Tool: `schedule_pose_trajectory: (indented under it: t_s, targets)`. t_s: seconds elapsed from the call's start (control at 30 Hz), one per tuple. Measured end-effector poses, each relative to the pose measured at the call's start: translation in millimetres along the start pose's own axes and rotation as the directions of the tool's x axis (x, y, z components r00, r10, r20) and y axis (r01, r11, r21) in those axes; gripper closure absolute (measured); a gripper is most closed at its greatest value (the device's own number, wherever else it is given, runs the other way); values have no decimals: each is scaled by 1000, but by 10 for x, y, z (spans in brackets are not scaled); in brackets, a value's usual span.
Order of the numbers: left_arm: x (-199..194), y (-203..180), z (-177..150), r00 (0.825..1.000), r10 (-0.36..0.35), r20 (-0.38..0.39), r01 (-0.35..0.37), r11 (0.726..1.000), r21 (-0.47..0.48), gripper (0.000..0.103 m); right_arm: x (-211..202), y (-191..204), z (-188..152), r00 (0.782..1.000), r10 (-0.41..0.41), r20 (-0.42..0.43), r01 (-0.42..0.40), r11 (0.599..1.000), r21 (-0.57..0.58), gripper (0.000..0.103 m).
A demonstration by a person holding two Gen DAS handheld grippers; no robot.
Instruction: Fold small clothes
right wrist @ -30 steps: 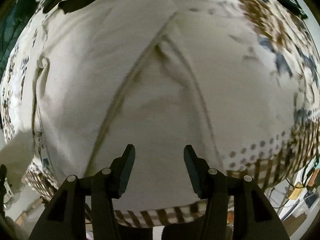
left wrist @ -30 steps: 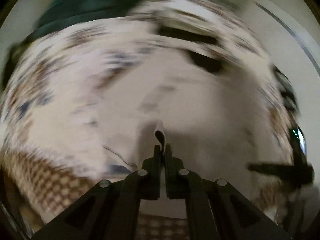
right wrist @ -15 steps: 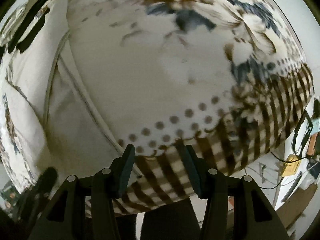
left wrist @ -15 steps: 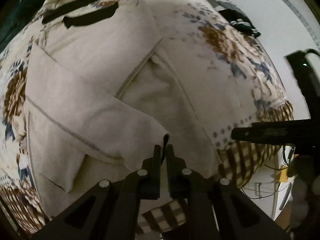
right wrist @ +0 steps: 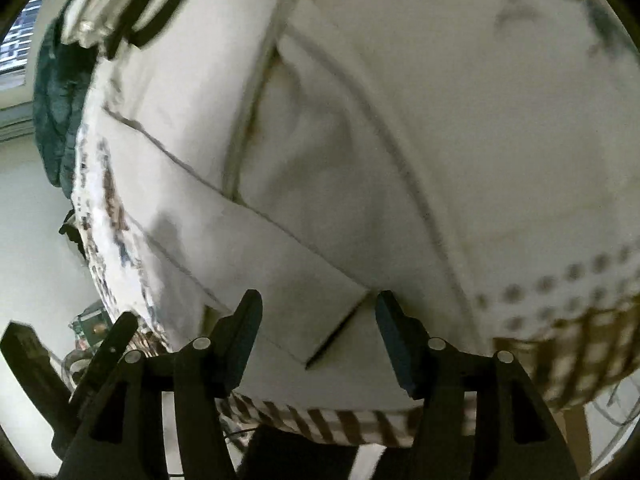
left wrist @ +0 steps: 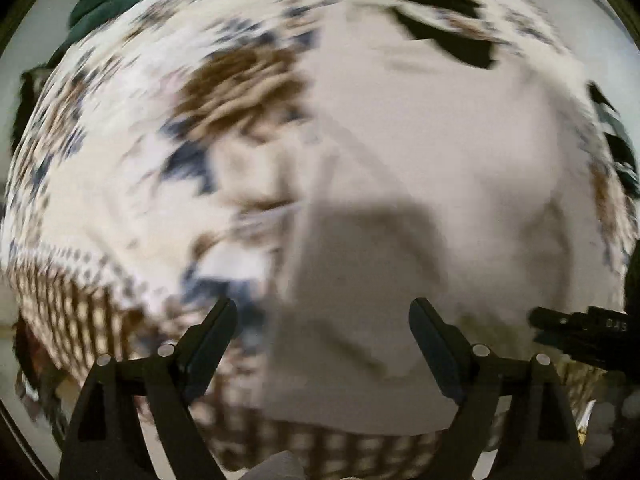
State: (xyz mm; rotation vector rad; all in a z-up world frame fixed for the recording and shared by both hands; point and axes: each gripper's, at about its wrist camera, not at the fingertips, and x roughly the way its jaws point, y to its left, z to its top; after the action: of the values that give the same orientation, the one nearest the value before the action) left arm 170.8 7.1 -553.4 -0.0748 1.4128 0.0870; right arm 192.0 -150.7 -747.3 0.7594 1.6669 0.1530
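Left gripper hangs over the cloth with its jaws spread wide, nothing between them, and the whole left view is smeared with blur. Below it lies the garment, a pale cream piece spread on the flowered tablecloth that covers the surface. The gripper's shadow falls across the cream fabric just ahead of the fingers. Over on the right view, the picture is sharper: right gripper also stands apart, empty, poised just above the garment's near edge. One flap is folded diagonally across the body, its seam line running from upper left down to a corner right between the fingers. The checked border of the tablecloth drops off the surface edge beneath. At the far end sits a stack with dark bands, beside a green cloth.
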Motion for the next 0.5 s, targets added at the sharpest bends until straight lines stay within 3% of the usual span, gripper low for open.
schedule_pose_trajectory:
  t_s: [0.03,0.07,0.3,0.47,0.5]
  targets:
    - [16,85,-38,1000,14,-9,-14,1000,-15,16,9,13,70,1000,-23,10,23,1000,4,84]
    - [35,133,-75,1000,19,-16,-19,1000,-24,16,13,-48,64,998,-53,25,53,999,4,100]
    - [113,391,-375,997,11,-77,-18,996,-84,16,-630,-486,-275,982,-158,108,157,987,11,100]
    - [214,318,-462,994,2,-105,-13,995,-100,17,-911,-594,-286,966,-244,89,248,968,-41,100]
    - [192,303,-465,995,-4,-97,-5,995,-102,17,-880,-531,-256,964,-257,67,261,964,-49,94]
